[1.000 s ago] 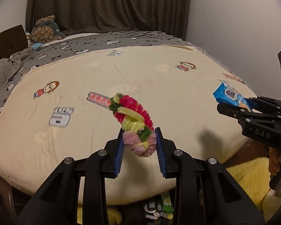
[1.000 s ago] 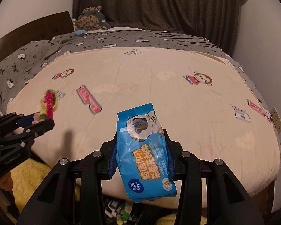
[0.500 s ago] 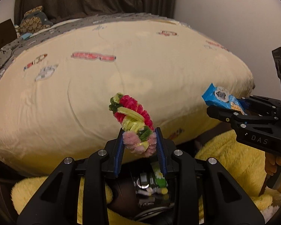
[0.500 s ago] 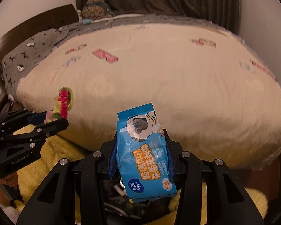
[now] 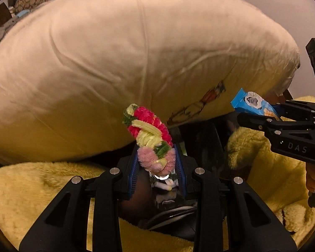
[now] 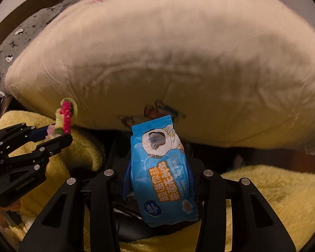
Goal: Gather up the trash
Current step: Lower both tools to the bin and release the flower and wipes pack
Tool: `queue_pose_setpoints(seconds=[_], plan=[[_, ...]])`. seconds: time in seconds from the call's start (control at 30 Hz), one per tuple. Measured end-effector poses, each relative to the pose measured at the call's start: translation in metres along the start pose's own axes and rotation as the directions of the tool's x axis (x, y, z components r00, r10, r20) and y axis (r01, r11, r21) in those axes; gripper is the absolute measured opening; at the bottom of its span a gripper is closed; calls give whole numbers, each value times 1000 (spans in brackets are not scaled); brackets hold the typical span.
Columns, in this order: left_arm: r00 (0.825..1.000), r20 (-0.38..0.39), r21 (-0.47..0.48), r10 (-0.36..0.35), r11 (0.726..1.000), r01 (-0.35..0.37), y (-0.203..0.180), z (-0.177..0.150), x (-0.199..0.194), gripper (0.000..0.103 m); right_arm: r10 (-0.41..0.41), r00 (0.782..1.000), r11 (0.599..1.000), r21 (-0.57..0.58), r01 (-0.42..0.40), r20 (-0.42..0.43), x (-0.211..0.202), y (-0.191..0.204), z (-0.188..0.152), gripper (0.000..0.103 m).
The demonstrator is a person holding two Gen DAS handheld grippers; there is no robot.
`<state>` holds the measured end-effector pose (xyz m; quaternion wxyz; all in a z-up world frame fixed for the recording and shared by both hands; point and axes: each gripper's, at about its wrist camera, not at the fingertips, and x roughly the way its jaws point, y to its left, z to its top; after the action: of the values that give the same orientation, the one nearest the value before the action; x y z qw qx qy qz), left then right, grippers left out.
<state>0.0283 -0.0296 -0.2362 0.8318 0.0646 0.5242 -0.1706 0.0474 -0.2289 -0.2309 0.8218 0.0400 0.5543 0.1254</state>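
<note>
My left gripper (image 5: 156, 163) is shut on a twisted bundle of pink, red, yellow and green pipe cleaners (image 5: 150, 134), held just past the bed's edge. It also shows in the right wrist view (image 6: 65, 115) at the left. My right gripper (image 6: 157, 180) is shut on a blue wet-wipe packet (image 6: 160, 172); the packet also shows in the left wrist view (image 5: 252, 103) at the right. Below both grippers is a dark trash bin (image 5: 168, 195) with some wrappers inside, largely hidden by the fingers.
The cream bedspread (image 5: 115, 52) bulges over the bed's edge and fills the upper view. Yellow fluffy fabric (image 5: 31, 189) lies on both sides of the bin. A grey patterned blanket (image 6: 14, 40) and wooden headboard are at the far left.
Both grippers have dropped from above the bed to below its edge and tilted down, each still holding its item. The bin and yellow fabric now fill the lower view.
</note>
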Motion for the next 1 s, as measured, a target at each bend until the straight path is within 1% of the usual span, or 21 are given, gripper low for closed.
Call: queue_pose_setpoints(seconds=[0.03, 0.17, 0.33, 0.53, 0.67, 0.7, 0.8, 0.87, 0.9, 0.93, 0.97, 1.0], plan=[[1000, -16, 2, -4, 1000, 4, 0, -1, 7, 30, 10, 1000, 1000, 10, -10, -22, 7, -2, -2, 42], [996, -86, 2, -18, 1000, 19, -3, -9, 33, 30, 7, 998, 1000, 21, -5, -70, 24, -8, -6, 42], [986, -165, -19, -30, 999, 27, 2, -15, 62, 30, 20, 989, 999, 53, -13, -144, 48, -15, -10, 42], [972, -232, -17, -42, 999, 39, 2, -18, 84, 30, 2, 985, 998, 61, 9, -174, 67, -24, -10, 42], [966, -255, -11, -40, 999, 38, 0, -18, 90, 30, 16, 981, 997, 83, 0, -192, 72, -32, -8, 43], [964, -264, -9, -39, 999, 38, 0, -19, 91, 31, 16, 981, 996, 86, 0, -193, 74, -37, -3, 45], [961, -272, -4, -45, 999, 45, -3, -20, 94, 32, 19, 981, 995, 99, 0, -192, 75, -41, -3, 47], [963, -268, 0, -40, 999, 41, -4, -19, 93, 39, 22, 981, 995, 100, -2, -193, 76, -42, -3, 49], [963, -265, 0, -39, 999, 40, -5, -19, 92, 41, 22, 981, 995, 100, -3, -193, 77, -43, -4, 54], [965, -260, 0, -38, 999, 40, -5, -19, 91, 48, 24, 981, 995, 100, -5, -192, 77, -43, -4, 60], [966, -256, -2, -38, 999, 39, -5, -18, 89, 54, 26, 982, 995, 102, -7, -189, 77, -44, -4, 63], [968, -249, -3, -37, 999, 37, -5, -18, 87, 57, 27, 982, 995, 104, -8, -186, 76, -44, -4, 65]])
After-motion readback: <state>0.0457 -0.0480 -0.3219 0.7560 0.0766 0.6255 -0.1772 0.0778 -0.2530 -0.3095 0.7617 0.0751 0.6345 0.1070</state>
